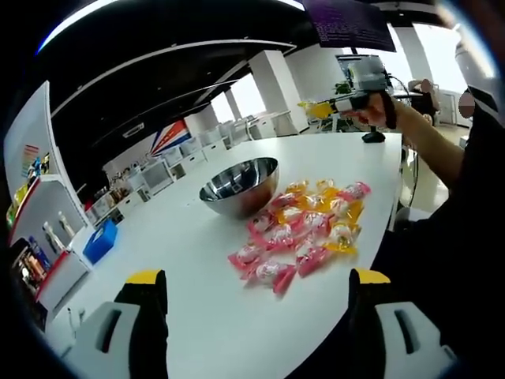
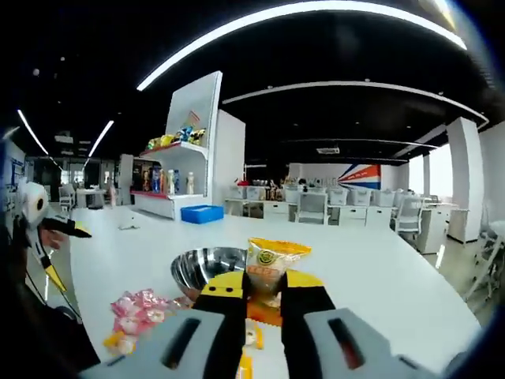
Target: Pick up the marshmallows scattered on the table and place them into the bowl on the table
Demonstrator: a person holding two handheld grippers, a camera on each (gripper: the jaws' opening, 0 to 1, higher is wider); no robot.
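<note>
two yellow-tipped jaws of the left gripper stand spread wide over a bare stretch of the white table. past them, the pile of pink and yellow marshmallow packets lies just beside the steel bowl. the right gripper pinches one orange marshmallow packet above the bowl's near side. farther off, a blue bin, white shelves of goods, rows of chairs and curved ceiling lights.
</note>
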